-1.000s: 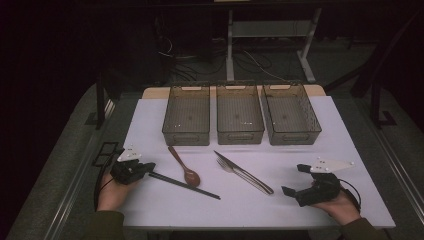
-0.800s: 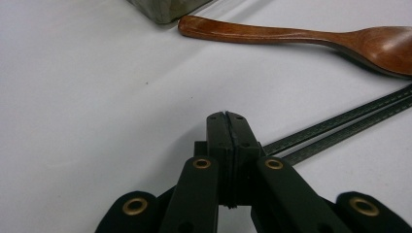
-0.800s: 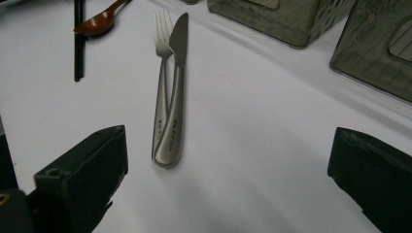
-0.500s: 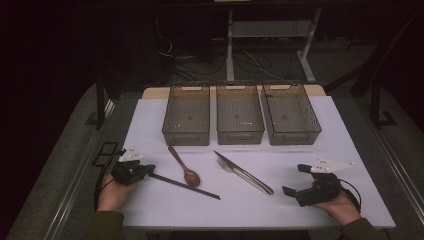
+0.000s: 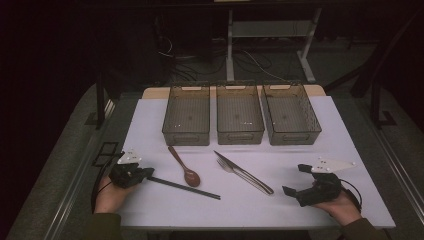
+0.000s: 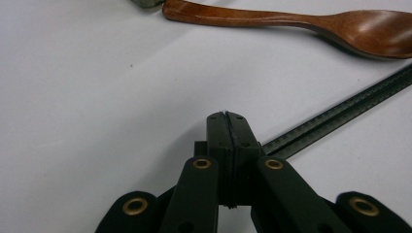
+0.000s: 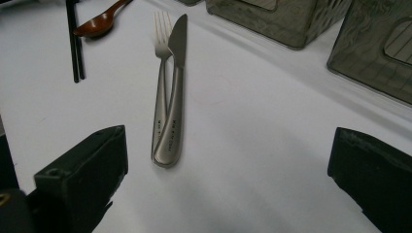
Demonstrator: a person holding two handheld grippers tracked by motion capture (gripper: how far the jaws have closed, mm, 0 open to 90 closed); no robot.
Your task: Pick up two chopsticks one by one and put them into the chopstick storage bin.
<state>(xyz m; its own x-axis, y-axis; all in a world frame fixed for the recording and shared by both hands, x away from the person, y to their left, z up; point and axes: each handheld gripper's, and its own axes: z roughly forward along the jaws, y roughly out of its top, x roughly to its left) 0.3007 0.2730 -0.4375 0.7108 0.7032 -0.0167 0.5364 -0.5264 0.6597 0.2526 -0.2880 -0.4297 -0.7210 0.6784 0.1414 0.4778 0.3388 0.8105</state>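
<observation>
Chopsticks (image 5: 183, 187), black and ridged, are seen lying on the white desk (image 5: 345, 145) at lower left, just beside the left gripper (image 5: 148, 173), whose fingers are pressed together. Lower right, the right gripper (image 5: 296, 181) is held low, fingers wide apart, facing a smooth steel knife (image 7: 175, 90) and fork (image 7: 160, 58). A glossy wooden spoon (image 6: 311, 24) lies near the chopsticks.

The left tongs (image 5: 148, 173) lie low at the near left of the worktop (image 5: 350, 150), held in the person's left hand (image 5: 110, 192); their jaws are pressed together with no gap, and they point to the right; the right tongs (image 5: 297, 180) sit at the near right, held in the right hand (image 5: 342, 205); their jaws stand wide apart and point to the left; both forearms come in from the bottom edge.
</observation>
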